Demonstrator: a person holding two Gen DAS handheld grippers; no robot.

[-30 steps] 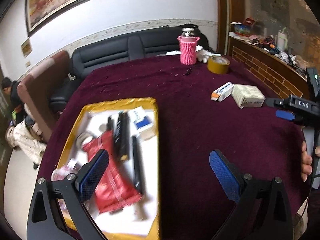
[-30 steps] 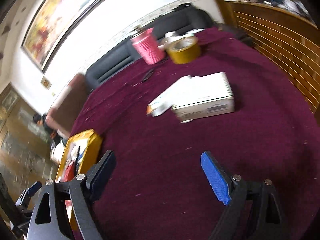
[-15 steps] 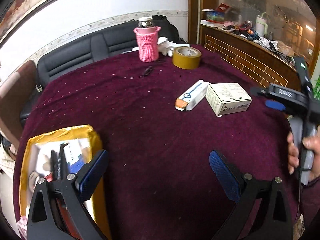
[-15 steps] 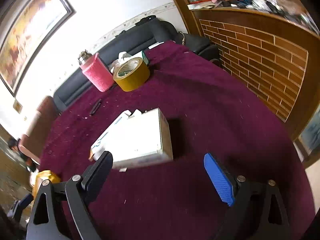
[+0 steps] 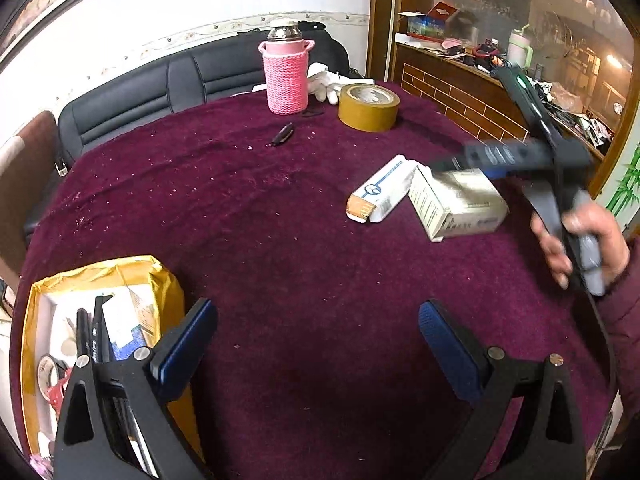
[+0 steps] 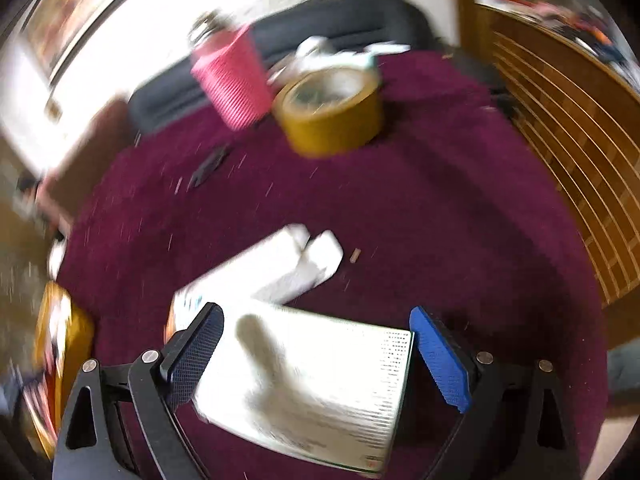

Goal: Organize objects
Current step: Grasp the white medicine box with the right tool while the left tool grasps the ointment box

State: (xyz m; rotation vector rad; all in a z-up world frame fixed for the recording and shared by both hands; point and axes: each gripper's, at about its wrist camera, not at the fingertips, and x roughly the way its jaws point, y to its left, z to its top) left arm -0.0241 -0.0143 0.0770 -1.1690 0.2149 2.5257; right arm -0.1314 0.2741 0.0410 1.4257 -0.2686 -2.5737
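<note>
A white cardboard box point(image 6: 312, 384) lies on the maroon tablecloth between the fingers of my right gripper point(image 6: 316, 352). Its jaws stand wide and the blue pad on the right shows a gap to the box. A slim white carton point(image 6: 272, 272) with an orange end touches the box's far corner. In the left wrist view the right gripper point(image 5: 472, 164) is a blur over the same box point(image 5: 456, 204) and carton point(image 5: 380, 190), held by a hand. My left gripper point(image 5: 316, 352) is open over bare cloth, with a yellow-rimmed tray point(image 5: 100, 268) of pens and packets to its left.
A brown tape roll point(image 5: 368, 108), a bottle in a pink knitted sleeve point(image 5: 286, 76), white gloves point(image 5: 326, 82) and a small black item point(image 5: 282, 135) sit at the far side. A brick-faced counter point(image 5: 460, 96) borders the right, and a black sofa point(image 5: 160, 88) lies behind the table.
My left gripper swung right, off the tray and over bare cloth. My right gripper moved forward and down until the white box came between its fingers.
</note>
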